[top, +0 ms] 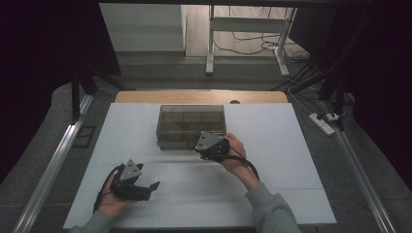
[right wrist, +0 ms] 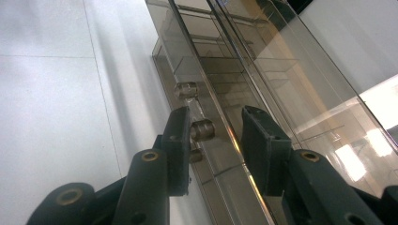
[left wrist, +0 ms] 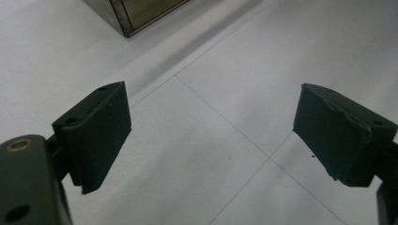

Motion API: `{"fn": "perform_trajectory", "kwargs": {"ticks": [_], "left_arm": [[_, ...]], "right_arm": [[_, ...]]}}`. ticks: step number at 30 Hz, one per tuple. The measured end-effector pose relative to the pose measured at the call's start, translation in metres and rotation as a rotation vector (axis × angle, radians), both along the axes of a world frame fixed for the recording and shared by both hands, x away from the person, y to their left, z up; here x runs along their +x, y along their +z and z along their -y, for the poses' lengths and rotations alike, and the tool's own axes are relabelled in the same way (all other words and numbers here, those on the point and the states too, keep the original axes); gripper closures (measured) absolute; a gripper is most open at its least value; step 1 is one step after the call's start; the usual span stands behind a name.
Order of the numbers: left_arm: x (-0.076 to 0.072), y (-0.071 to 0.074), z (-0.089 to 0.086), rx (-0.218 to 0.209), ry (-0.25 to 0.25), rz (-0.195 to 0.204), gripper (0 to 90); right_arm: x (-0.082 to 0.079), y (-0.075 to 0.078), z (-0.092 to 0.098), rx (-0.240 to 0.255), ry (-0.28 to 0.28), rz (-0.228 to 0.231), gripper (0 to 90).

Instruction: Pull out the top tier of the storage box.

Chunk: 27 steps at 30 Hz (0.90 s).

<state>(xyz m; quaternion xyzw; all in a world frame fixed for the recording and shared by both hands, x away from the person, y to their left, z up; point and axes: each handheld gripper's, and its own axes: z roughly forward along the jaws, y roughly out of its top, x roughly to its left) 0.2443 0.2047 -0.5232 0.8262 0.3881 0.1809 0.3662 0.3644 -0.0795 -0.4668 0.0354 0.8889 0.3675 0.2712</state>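
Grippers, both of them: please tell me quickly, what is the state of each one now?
Left gripper: open, holding nothing, above the white table.
Right gripper: partly open around a drawer knob of the clear box, not visibly clamped.

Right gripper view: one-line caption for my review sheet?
Right tongs set around a small clear knob on the front of a smoky transparent drawer box.

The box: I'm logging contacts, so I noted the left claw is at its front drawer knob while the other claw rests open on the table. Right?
Wrong claw. The high view shows the right claw at the box; the right gripper view shows its jaws around the knob. The left claw is the open one over the table.
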Motion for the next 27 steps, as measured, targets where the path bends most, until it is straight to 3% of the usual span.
{"fn": "perform_trajectory", "kwargs": {"ticks": [27], "left_arm": [[-0.0001, -0.0002, 0.0004, 0.003, -0.004, 0.000, 11.8]], "right_arm": [[-0.0038, 0.0030, 0.0033, 0.005, 0.004, -0.019, 65.5]]}}
